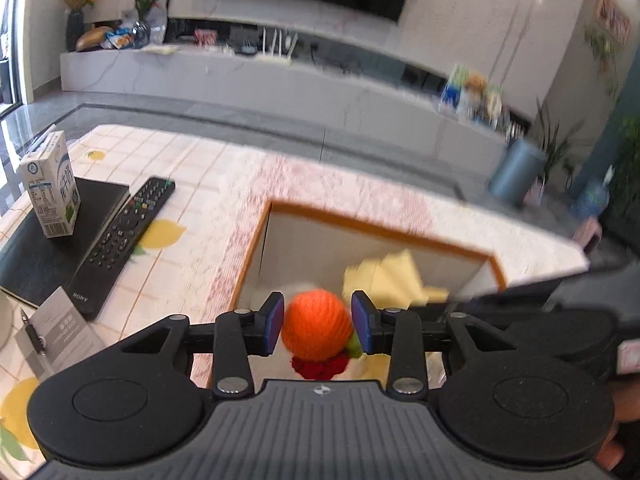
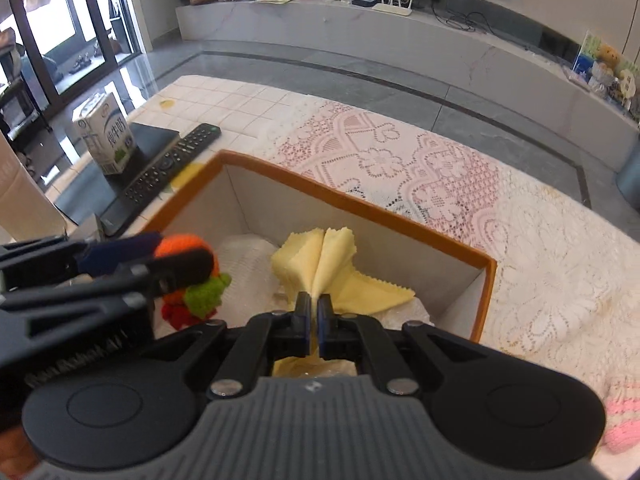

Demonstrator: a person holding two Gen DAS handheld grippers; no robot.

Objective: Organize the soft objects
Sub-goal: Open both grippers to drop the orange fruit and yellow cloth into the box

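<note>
An orange-rimmed white box [image 1: 380, 229] [image 2: 352, 200] stands on the table. My left gripper [image 1: 318, 322] is over the box, its blue pads either side of an orange knitted ball [image 1: 316, 330] with red and green knitted parts; the pads seem to touch it lightly. The ball also shows in the right wrist view [image 2: 188, 280], between the left gripper's fingers [image 2: 176, 264]. My right gripper [image 2: 315, 320] is shut on a yellow cloth [image 2: 324, 264], which hangs into the box; it shows blurred in the left wrist view [image 1: 392, 276]. White padding [image 2: 248, 256] lies on the box floor.
A black remote [image 1: 124, 236] [image 2: 168, 168], a milk carton [image 1: 52, 184] [image 2: 108, 136] on a dark notebook [image 1: 32, 248], and a card with a pen [image 1: 48, 332] lie left of the box. A pink knitted item [image 2: 624, 424] lies at right on the lace cloth [image 2: 400, 168].
</note>
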